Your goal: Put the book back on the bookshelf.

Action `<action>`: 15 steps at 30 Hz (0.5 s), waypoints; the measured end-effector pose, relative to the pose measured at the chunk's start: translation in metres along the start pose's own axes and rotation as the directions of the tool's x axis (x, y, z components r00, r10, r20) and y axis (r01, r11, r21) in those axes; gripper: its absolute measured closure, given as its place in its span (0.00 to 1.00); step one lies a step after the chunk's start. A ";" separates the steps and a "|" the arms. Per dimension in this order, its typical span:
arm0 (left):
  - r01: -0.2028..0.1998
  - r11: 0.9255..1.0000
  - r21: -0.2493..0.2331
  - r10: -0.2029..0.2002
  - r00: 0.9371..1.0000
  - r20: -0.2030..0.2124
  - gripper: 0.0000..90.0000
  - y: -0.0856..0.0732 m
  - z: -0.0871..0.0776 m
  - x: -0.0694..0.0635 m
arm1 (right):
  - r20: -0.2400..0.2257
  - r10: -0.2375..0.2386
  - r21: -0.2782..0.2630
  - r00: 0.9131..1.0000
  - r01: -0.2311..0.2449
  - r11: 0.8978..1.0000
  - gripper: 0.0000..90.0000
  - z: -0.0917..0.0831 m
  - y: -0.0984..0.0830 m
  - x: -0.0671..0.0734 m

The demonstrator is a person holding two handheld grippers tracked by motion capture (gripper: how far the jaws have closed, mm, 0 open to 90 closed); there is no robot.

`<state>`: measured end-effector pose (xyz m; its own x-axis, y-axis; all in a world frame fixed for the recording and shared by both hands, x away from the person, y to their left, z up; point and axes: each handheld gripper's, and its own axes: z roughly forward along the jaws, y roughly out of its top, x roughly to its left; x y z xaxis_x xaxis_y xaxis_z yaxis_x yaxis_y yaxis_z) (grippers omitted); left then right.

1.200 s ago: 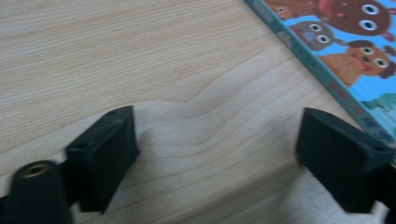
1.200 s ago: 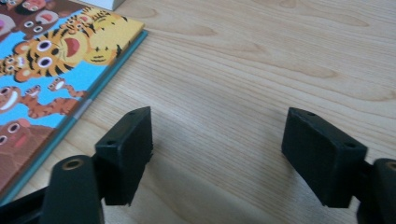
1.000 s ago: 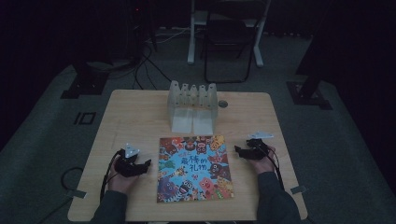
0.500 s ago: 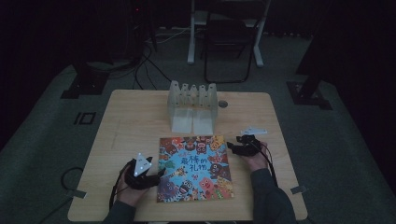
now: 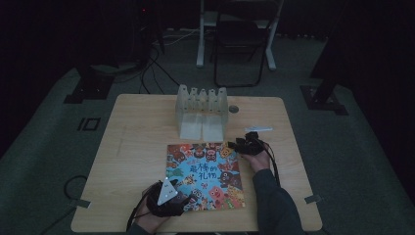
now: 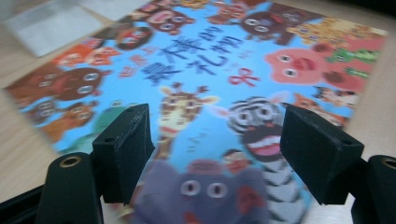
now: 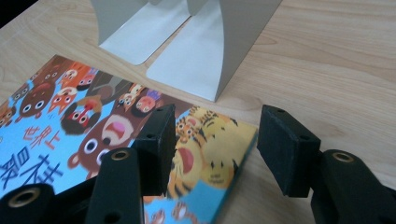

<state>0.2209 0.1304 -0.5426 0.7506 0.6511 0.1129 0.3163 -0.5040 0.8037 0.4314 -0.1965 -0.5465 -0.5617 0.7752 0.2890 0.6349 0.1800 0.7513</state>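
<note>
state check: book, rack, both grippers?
picture book: closed, lying flat on the table, cover up.
white divider rack: upright behind the book, slots empty.
left gripper: open, jaws just been opening, over the book's near edge, pads not pressing it.
right gripper: open, jaws just been closing, straddling the book's far right corner, not yet pressing.
</note>
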 end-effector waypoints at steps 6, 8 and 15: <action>-0.057 0.998 0.009 0.056 0.996 0.068 0.25 0.001 0.006 -0.018 | -0.024 0.056 0.016 0.998 -0.055 0.998 0.53 0.014 0.001 -0.008; -0.079 0.996 0.030 0.076 0.993 0.088 0.25 0.000 0.011 -0.023 | -0.025 0.062 0.019 0.998 -0.061 0.998 0.53 0.015 0.001 -0.009; -0.115 0.990 0.079 0.109 0.991 0.079 0.25 -0.002 0.019 -0.029 | -0.044 0.077 0.021 0.996 -0.076 0.997 0.56 0.018 -0.001 -0.013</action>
<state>0.2095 0.1014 -0.5582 0.8241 0.5454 0.1527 0.2727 -0.6184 0.7370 0.4479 -0.1956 -0.5615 -0.5342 0.7591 0.3719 0.6869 0.1334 0.7145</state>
